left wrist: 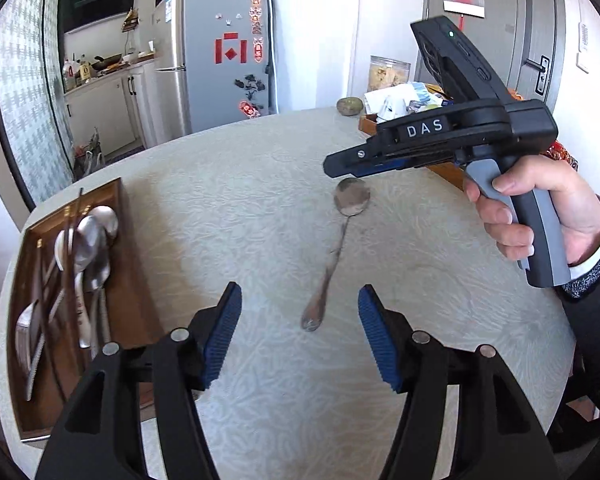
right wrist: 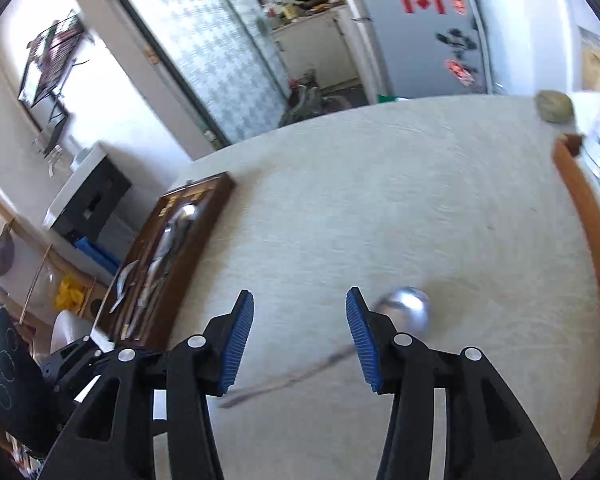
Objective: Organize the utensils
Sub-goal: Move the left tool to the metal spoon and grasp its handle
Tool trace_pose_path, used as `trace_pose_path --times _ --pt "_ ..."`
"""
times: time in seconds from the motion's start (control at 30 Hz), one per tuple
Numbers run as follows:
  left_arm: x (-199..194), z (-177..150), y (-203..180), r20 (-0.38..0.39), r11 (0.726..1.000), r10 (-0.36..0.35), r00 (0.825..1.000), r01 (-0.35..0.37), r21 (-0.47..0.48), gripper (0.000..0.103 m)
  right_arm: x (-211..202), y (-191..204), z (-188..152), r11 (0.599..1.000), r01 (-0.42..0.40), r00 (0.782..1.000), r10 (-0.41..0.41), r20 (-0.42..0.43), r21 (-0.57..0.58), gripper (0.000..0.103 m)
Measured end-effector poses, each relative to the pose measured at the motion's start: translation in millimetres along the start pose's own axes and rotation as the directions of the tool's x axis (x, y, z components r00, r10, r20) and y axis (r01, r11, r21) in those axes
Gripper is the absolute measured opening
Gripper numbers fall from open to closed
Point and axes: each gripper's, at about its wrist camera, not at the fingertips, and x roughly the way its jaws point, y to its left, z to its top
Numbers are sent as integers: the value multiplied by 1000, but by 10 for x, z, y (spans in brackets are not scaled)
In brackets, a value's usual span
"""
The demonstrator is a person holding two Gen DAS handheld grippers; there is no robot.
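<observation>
The bench [left wrist: 260,184], round and covered with a pale patterned cloth, carried a dark wooden utensil tray [left wrist: 130,280] at its left edge and one loose metal spoon [left wrist: 332,256] near the middle; the tray already held several spoons, a fork and what looked like chopsticks, lying roughly lengthwise.

The spoon lay flat on the cloth, well apart from the tray, bowl away from the left camera and handle end toward it.

The right hand-held gripper [left wrist: 336,166] hovered over the spoon's bowl; in its own view its fingers stood apart and held nothing, and the bowl [right wrist: 408,312] showed just past the right finger while the handle ran beneath the gap. The left hand-held gripper [left wrist: 300,340] was also apart and empty, near the handle end.

The step in hand seemed to be picking up this spoon; it would go best with the right gripper lowered so the thin handle sat squarely between the pads, closing low against the cloth, since a flat, slick handle could slip or pivot; then it should be carried across and laid parallel with the spoons in the tray.
</observation>
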Motion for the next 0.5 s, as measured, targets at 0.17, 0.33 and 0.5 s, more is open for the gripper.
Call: trace_pose_path --times 0.17,0.33,0.5 --pt "319 95 -143 -49 999 -26 998 27 21 64 -22 -526 -59 996 40 999 -39 -18 79 49" --pt "477 147 -204 -66 999 -49 997 48 -5 64 79 -574 -82 997 16 999 -13 -46 71 38" --pt "645 142 -226 -110 997 -74 991 74 -11 64 217 -455 -63 999 20 998 -18 -57 39 8"
